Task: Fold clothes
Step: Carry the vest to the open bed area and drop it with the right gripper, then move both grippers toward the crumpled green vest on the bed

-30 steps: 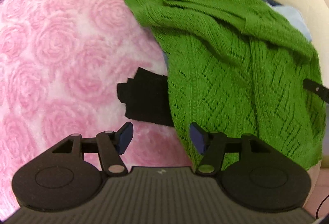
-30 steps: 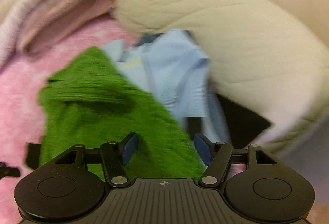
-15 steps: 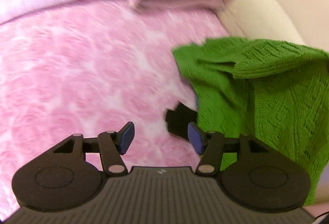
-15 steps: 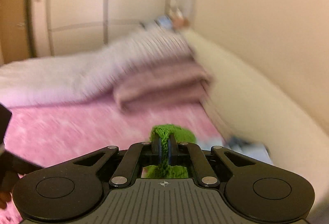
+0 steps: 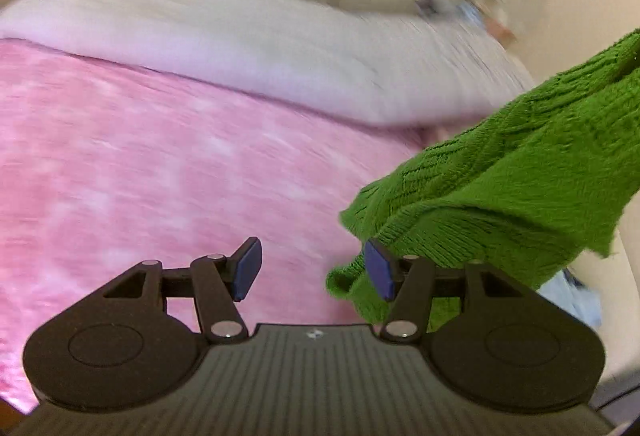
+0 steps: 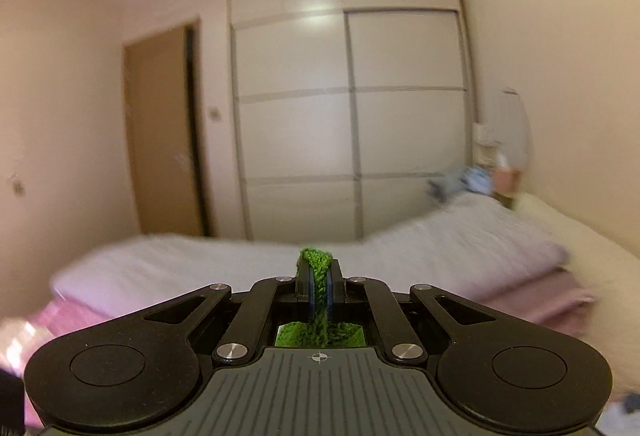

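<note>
A green knit sweater (image 5: pixel 500 188) hangs in the air at the right of the left wrist view, above the pink rose-patterned bedspread (image 5: pixel 160 164). My left gripper (image 5: pixel 312 268) is open and empty; the sweater's lower edge hangs against its right finger. My right gripper (image 6: pixel 319 286) is shut on a fold of the green sweater (image 6: pixel 316 268) and holds it high, pointing towards the wardrobe. The rest of the sweater is hidden below the right gripper.
A white duvet (image 5: pixel 240 44) lies across the far end of the bed, with a folded pink blanket (image 6: pixel 552 300) beside it. A white wardrobe (image 6: pixel 352 96) and a brown door (image 6: pixel 160 136) stand beyond. A cream padded wall (image 6: pixel 592 256) runs along the right.
My right gripper closed on the green sweater and lifted it off the bed. Both views have tilted up from the clothes pile towards the far end of the room.
</note>
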The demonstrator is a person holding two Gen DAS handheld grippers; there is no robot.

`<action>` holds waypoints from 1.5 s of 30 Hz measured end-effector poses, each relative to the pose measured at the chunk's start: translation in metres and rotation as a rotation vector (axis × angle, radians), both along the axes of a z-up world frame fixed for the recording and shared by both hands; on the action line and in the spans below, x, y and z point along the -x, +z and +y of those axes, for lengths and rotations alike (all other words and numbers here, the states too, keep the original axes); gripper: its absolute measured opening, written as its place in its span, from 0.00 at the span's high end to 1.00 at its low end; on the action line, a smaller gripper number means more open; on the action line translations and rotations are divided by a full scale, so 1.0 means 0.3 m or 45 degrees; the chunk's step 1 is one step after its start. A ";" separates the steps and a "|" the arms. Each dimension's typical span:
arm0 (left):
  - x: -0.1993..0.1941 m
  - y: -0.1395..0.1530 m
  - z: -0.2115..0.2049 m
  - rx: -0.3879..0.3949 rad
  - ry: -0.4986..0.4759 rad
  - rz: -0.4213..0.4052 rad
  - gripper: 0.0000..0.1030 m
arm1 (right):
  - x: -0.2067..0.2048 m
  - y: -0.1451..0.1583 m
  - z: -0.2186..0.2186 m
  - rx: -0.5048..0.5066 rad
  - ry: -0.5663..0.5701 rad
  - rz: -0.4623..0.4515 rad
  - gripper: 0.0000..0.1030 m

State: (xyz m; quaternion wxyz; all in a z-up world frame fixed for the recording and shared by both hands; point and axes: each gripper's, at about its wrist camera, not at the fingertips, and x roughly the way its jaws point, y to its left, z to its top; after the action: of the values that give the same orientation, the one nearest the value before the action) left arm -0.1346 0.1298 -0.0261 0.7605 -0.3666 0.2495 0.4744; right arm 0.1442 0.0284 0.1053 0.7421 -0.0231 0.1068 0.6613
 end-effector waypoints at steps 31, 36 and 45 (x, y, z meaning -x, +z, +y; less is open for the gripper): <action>0.547 -0.062 -0.445 0.178 0.335 0.322 0.50 | 0.718 -0.445 -0.146 1.011 0.543 -0.070 0.72; 0.503 -0.069 -0.580 0.195 0.305 0.350 0.50 | 0.682 -0.459 -0.258 1.039 0.542 -0.046 0.71; 0.483 -0.072 -0.748 0.217 0.317 0.370 0.50 | 0.668 -0.490 -0.408 1.082 0.556 -0.066 0.71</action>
State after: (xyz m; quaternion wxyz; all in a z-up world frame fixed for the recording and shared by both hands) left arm -0.2796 -0.0947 -0.0476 0.6182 -0.3852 0.3486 0.5898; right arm -0.0562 -0.0941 -0.0418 0.5129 -0.3630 0.3420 0.6987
